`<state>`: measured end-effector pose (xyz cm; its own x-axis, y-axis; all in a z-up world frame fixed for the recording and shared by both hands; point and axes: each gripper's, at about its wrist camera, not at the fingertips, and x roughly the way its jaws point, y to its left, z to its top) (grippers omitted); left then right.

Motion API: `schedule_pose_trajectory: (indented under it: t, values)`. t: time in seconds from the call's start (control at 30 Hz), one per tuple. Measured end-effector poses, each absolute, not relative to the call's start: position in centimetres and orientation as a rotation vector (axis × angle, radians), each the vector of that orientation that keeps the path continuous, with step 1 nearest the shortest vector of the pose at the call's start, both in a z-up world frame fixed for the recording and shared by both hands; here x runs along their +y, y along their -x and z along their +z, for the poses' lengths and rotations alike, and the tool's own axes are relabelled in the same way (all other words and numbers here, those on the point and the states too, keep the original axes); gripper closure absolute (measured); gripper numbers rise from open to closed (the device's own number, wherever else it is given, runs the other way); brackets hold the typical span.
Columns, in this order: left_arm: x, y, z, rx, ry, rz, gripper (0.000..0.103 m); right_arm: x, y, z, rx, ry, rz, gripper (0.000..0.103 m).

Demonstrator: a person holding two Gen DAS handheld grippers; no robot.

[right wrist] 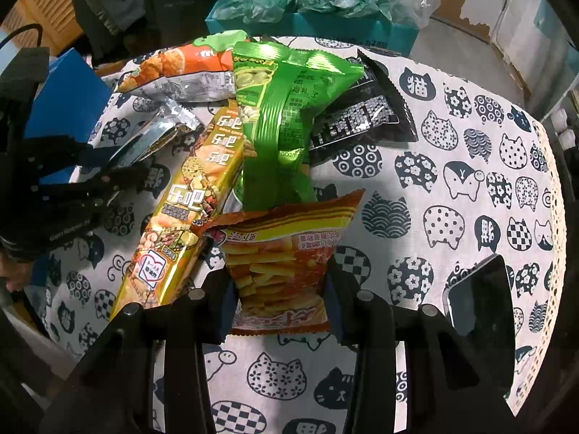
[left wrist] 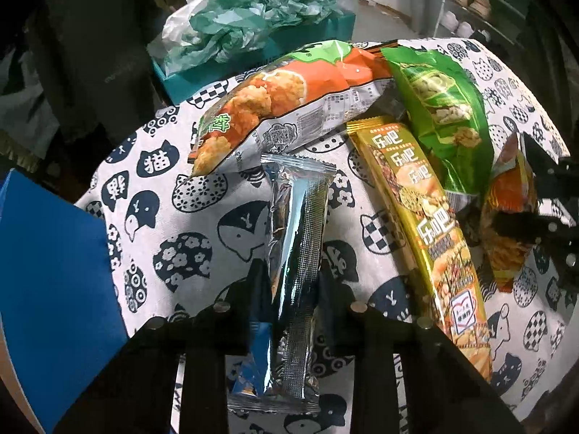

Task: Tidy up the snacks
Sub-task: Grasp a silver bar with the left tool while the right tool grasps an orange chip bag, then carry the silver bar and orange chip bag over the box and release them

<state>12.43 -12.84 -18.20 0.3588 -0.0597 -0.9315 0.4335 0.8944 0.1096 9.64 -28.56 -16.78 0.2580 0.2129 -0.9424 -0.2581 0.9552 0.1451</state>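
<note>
The left gripper (left wrist: 289, 282) has its jaws clamped on a silver foil packet (left wrist: 295, 253); the right gripper (right wrist: 280, 282) grips an orange fries bag (right wrist: 286, 249). Both lie on the cat-print table (right wrist: 452, 188), crowded by a gold packet (right wrist: 188, 209), green bag (right wrist: 278, 119), black packet (right wrist: 358, 115) and phone (right wrist: 481, 314).

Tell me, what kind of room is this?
Probably a home or storage room: a table under a cat-print cloth, a teal box stuffed with plastic bags, and shelves behind.
</note>
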Motion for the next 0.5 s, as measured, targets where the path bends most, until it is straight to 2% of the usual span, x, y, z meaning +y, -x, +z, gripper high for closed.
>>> schedule_pose_trajectory:
  t: [0.5]
  values:
    - [-12.1,-7.4,-12.3,1.072,-0.327,-0.332,0.075,-28.9,-7.7,-12.7,1.191,0.056,0.311,0.064]
